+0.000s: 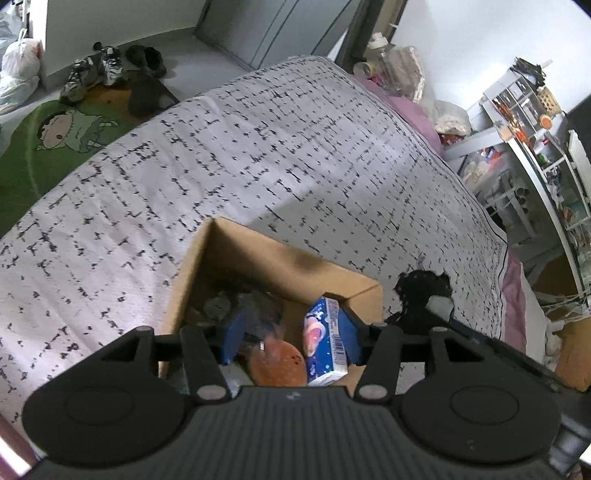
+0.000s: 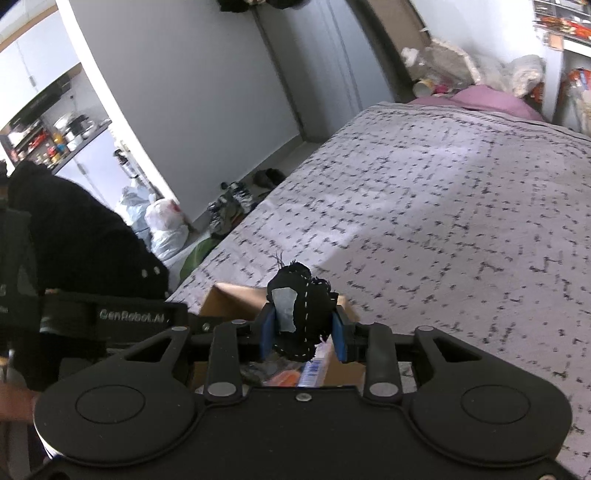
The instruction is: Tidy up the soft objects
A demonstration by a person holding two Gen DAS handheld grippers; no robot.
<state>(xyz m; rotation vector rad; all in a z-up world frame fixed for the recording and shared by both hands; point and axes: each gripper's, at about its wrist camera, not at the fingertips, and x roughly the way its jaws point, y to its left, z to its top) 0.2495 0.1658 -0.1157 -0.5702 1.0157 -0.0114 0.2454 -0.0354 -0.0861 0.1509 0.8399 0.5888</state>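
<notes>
Bedspread behind black cloth, box contents only leftward.

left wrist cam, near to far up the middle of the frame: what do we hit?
Left gripper, jaws open → orange round item and blue packet in the cardboard box → patterned bedspread → grey floor → grey wardrobe doors.

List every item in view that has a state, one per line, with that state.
Left claw: open, over the box.
Right claw: shut on the black cloth piece.
Black cloth piece: bunched, lifted clear of the bed.
Cardboard box: open-topped, partly filled.
Blue packet: upright in the box, against the left claw's right finger.
Orange round item: lying in the box.
Bedspread: spread flat.
</notes>
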